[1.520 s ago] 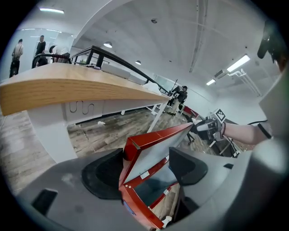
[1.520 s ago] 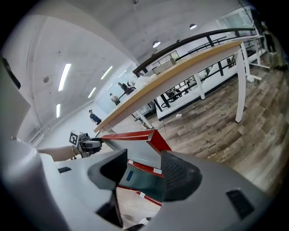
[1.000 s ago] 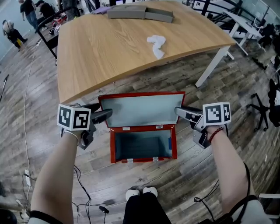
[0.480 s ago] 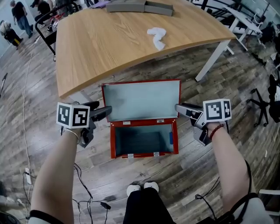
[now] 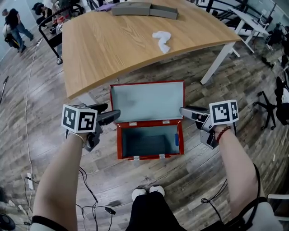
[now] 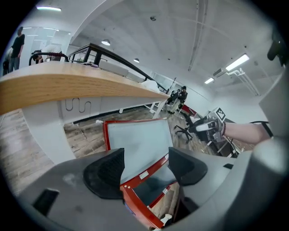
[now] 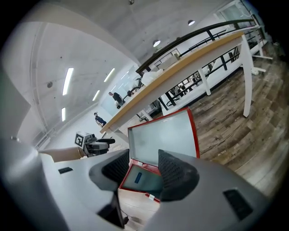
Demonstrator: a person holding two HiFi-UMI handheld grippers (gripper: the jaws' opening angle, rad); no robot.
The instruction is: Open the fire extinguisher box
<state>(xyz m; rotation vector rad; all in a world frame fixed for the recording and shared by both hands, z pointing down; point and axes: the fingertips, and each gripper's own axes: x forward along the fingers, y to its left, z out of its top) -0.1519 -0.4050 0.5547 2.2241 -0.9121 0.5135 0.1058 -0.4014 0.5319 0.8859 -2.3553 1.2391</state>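
Observation:
A red fire extinguisher box (image 5: pixel 119 143) stands on the wooden floor with its lid (image 5: pixel 146 101) swung up and back, the grey inside showing. The box cavity looks empty apart from a small blue label (image 5: pixel 176 140). My left gripper (image 5: pixel 110 113) hovers open just off the box's left rear corner; in the left gripper view the lid (image 6: pixel 137 144) and the red box corner (image 6: pixel 135 198) lie past its open gripper (image 6: pixel 146 169). My right gripper (image 5: pixel 185 111) hovers at the right rear corner. Its jaws are closing with nothing between them (image 7: pixel 143 169), and the lid (image 7: pixel 162 135) lies beyond.
A large wooden table (image 5: pixel 135 40) stands right behind the box, bearing a crumpled white cloth (image 5: pixel 162 39) and flat grey boxes (image 5: pixel 144 9). Cables (image 5: pixel 90 189) trail on the floor at the left. An office chair (image 5: pixel 271 113) is at the right; the person's shoes (image 5: pixel 147 193) are near.
The box stays open with its lid up. Both grippers keep their places beside the rear corners; the left one has drifted slightly right, toward the box.

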